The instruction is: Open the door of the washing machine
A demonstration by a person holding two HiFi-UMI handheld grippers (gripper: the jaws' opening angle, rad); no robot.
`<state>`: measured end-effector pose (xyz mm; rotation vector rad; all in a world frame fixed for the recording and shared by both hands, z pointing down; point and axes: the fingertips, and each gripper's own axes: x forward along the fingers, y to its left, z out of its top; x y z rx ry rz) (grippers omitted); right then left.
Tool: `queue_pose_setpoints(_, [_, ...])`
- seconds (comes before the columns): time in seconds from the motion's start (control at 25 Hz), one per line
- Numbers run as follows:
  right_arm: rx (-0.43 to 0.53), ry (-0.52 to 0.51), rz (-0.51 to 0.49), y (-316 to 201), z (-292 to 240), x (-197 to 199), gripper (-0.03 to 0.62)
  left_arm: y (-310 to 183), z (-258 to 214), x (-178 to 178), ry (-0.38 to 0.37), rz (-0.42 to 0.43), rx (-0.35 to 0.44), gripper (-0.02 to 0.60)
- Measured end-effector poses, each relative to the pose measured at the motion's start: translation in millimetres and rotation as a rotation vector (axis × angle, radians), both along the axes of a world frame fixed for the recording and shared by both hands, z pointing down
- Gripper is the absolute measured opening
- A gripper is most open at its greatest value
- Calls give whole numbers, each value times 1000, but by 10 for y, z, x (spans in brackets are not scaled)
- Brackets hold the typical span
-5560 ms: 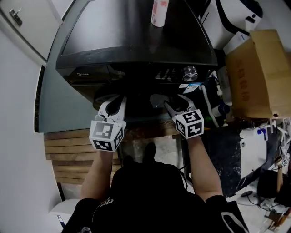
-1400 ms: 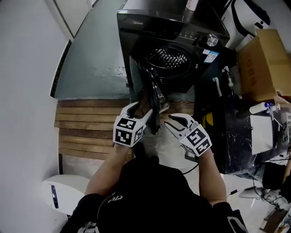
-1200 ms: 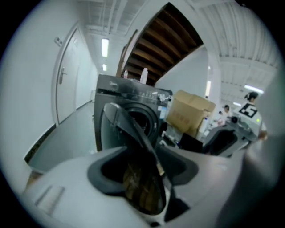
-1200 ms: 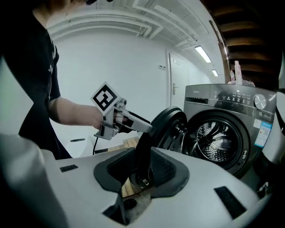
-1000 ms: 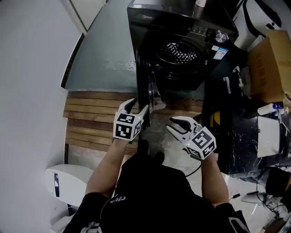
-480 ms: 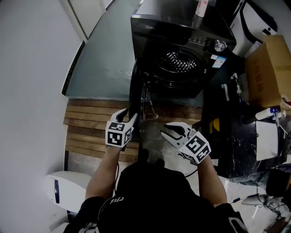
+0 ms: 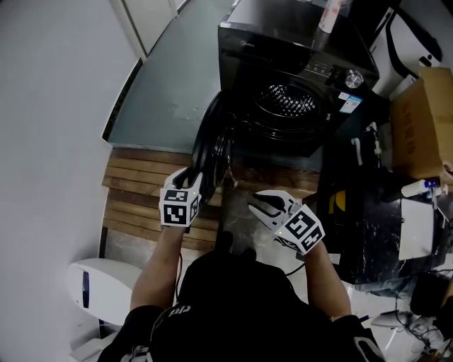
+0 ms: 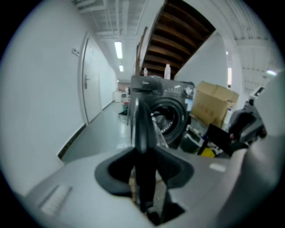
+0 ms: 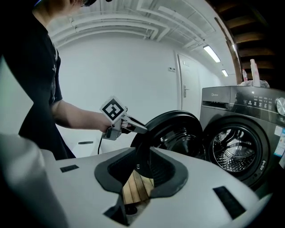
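The black washing machine (image 7: 297, 56) stands at the top of the head view with its round door (image 7: 209, 145) swung out to the left and the steel drum (image 7: 290, 99) exposed. My left gripper (image 7: 192, 177) is at the door's near rim. In the left gripper view the rim (image 8: 142, 120) runs edge-on between the closing jaws of the left gripper (image 8: 144, 162) and fills the gap between the pads. My right gripper (image 7: 260, 205) hangs to the right of the door, apart from it. The right gripper (image 9: 142, 171) holds nothing, and floor slats show through its gap.
A cardboard box (image 7: 421, 120) and a dark, cluttered stand (image 7: 361, 219) lie to the machine's right. Wooden floor slats (image 7: 134, 198) run under the door. A white appliance (image 7: 95, 290) sits at the lower left, and a bottle (image 7: 331, 14) stands on the machine.
The door, shut at first, has swung out and further left. My left gripper moved left with its rim and its jaws narrowed. The right gripper drifted slightly.
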<state>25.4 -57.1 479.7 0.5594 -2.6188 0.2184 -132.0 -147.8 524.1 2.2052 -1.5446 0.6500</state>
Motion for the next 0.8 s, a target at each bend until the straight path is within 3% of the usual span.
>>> queue_pose_setpoints(0.36, [-6,4,21,83,20,41,87,-66,-29,-431,-32,-115,15,123])
queue_pose_setpoints(0.8, [-18,3,67,222,31,210,84,-50,-55,-529,-47,-156,29,115])
